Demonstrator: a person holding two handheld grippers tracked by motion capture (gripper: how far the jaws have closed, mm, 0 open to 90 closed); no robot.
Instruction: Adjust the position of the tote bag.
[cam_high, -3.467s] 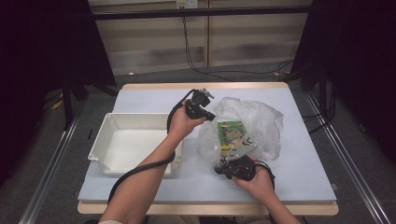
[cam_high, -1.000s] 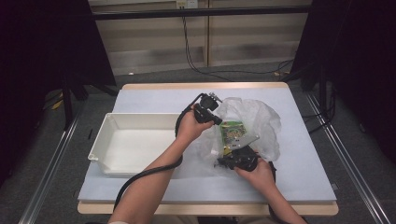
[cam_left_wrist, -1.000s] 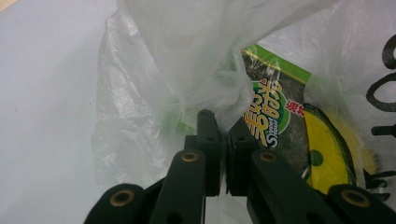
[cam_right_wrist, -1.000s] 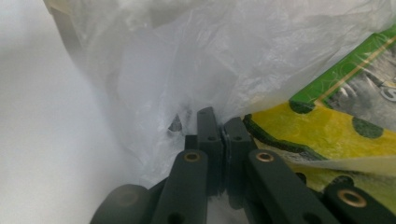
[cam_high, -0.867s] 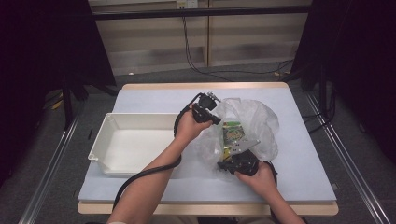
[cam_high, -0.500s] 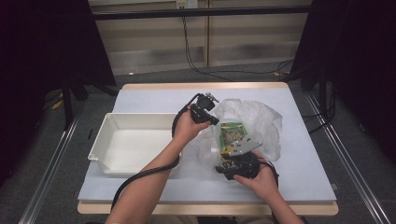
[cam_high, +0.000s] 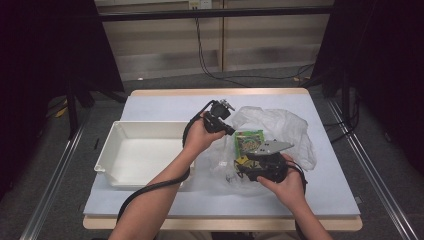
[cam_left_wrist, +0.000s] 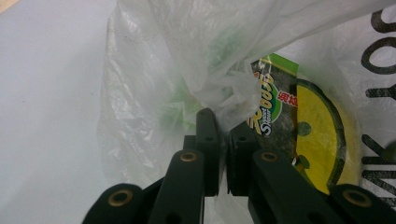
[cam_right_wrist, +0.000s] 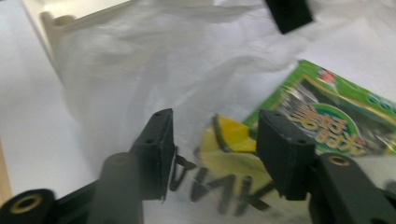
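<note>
A crumpled clear plastic bag (cam_high: 282, 125) (cam_left_wrist: 154, 70) (cam_right_wrist: 140, 60) lies right of the table's middle. It carries a yellow face print and black letters. A green snack packet (cam_high: 248, 141) (cam_left_wrist: 268, 100) (cam_right_wrist: 336, 116) lies at its mouth. My left gripper (cam_high: 231, 131) (cam_left_wrist: 223, 121) is shut on a bunched fold of the bag's edge and holds it up. My right gripper (cam_high: 239, 167) (cam_right_wrist: 215, 135) hovers just above the bag's near side. Its jaws stand apart after just closing a little, with nothing pinched between them.
An empty white tray (cam_high: 107, 155) (cam_right_wrist: 56, 18) stands on the pale blue table cover to the left of the bag. Black cables trail from both grippers toward the table's front edge. Dark curtains flank the table.
The right gripper has lifted slightly off the bag and drawn back toward the near edge. The left gripper has kept still with the bag's fold in it.
</note>
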